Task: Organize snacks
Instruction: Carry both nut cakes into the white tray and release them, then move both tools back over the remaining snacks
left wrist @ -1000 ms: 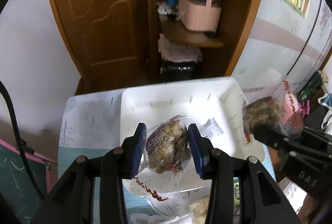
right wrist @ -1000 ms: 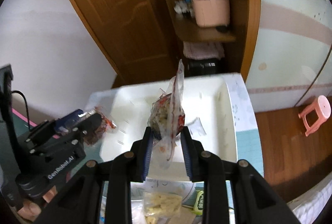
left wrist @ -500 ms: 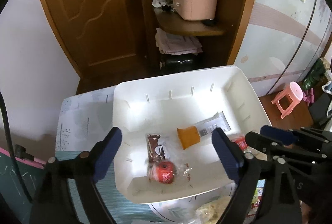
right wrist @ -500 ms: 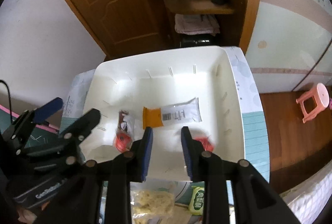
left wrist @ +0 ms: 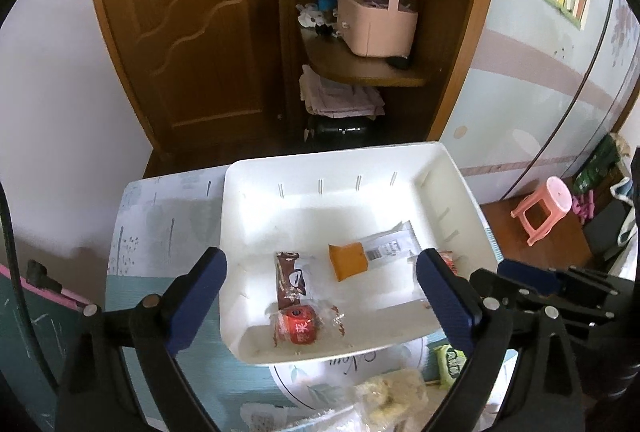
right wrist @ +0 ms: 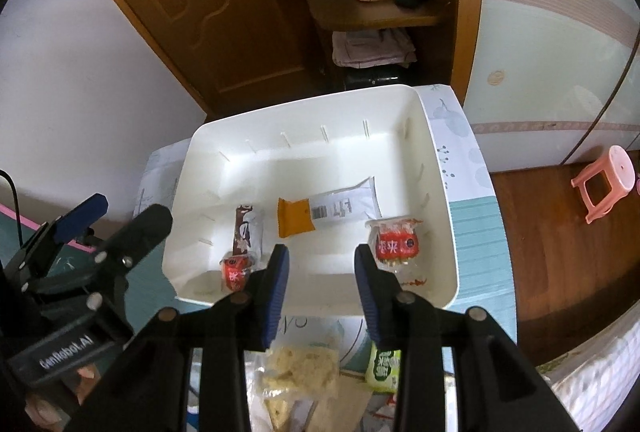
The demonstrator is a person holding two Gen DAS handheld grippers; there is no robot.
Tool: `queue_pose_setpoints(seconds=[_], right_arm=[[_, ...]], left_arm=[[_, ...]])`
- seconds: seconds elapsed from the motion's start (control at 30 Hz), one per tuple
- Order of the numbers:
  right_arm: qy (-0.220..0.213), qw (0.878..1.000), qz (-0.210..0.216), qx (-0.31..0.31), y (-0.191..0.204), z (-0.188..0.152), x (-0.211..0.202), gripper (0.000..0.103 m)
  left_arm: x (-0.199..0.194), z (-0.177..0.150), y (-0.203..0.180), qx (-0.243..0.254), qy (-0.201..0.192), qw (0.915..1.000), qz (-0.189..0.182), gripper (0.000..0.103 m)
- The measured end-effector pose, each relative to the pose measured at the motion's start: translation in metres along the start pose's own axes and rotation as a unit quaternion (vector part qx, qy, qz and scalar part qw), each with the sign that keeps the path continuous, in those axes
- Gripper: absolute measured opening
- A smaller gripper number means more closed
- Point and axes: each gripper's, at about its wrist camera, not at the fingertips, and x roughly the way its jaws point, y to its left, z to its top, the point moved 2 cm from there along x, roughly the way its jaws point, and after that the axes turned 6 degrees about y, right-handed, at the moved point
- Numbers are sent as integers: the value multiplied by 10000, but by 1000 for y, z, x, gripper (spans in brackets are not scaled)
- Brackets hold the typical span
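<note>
Nearest the cameras, the left gripper [left wrist: 320, 284] is spreading wide and the right gripper [right wrist: 320, 264] is parting narrowly, nothing between either pair of jaws. Beyond them, the white bin [right wrist: 440, 192] holds two red snack packs [right wrist: 396, 242], a brown bar [right wrist: 246, 228] and an orange-and-white packet [right wrist: 320, 212].

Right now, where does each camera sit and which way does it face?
Left wrist: rides the left gripper, angled down over the near left of the white tray, door beyond; its own blue-padded fingers opening, nothing between; the right gripper shows at right.
Right wrist: rides the right gripper, angled down over the tray's near edge; its fingers opening, empty; the left gripper shows at left.
Shared: tray, orange packet, brown bar, red snack pack, door, pink basket.
</note>
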Motion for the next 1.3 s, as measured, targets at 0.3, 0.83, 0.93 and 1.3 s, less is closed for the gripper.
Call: queue_pose_setpoints(seconds=[0.3,0.83,0.93,1.3], right_arm=[[-144,9998,114,-25,-3,-29,-34,35],[-453,9987,228,-6,-16,-107,-100,45],[-454,9988,187,-11,-18,-122,-106,45],[-251,9995,125,108,-35,-181,-96,47]], left_arm=[[-46,-22,3,-158,-224,9996,-69,95],[-116,-99,19,-65,-336,9994,-94,96],[-124,-115,27,-124,-356,9993,43,96],[-115,-169,72,-911,101,9932,724,96]])
